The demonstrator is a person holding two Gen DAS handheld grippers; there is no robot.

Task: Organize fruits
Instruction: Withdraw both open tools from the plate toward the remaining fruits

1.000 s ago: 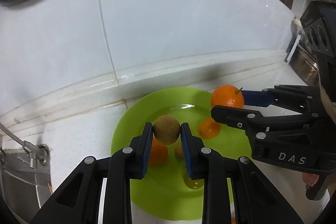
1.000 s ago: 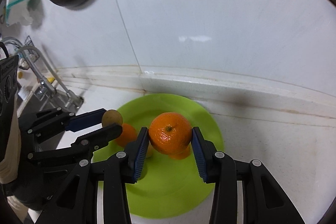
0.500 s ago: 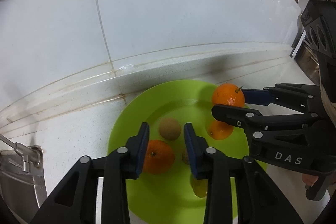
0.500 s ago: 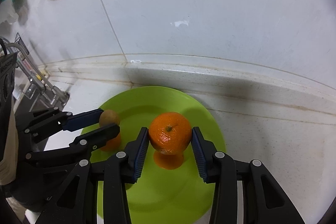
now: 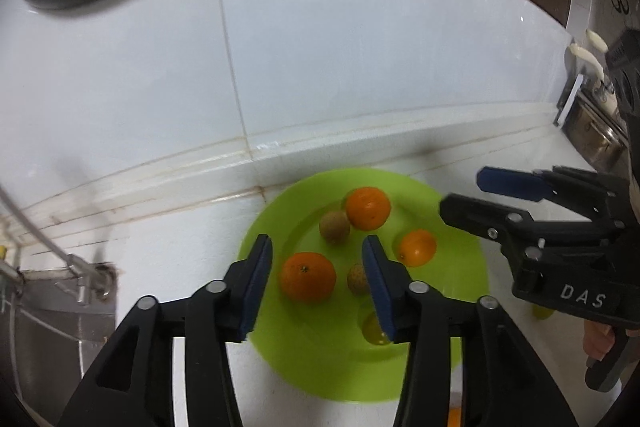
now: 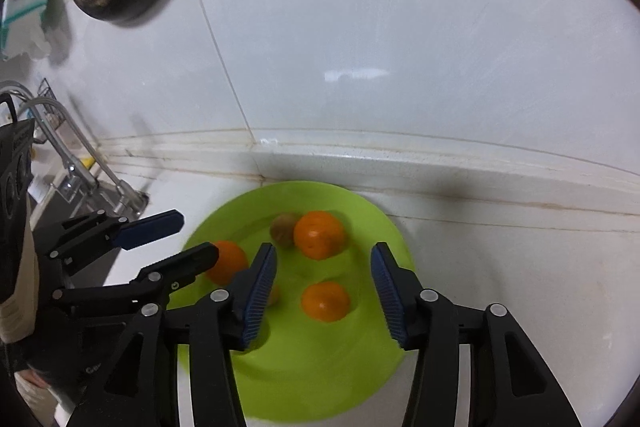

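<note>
Both your left gripper (image 5: 317,281) and right gripper (image 6: 323,291) hang open, empty; oranges (image 5: 307,277) mid-plate (image 5: 472,267) roll easily, so pinch across their middles.

The right gripper (image 6: 323,285) is spread wide and empty above the green plate (image 6: 320,379), which sits on the white table (image 6: 500,267) against the tiled wall. Three oranges lie on the plate: one at the rear (image 6: 319,234) touching a small brown fruit (image 6: 283,229), one between the fingers (image 6: 325,301), one at left (image 6: 228,261). The left gripper (image 6: 176,239) is also parted, over the plate's left edge.
</note>
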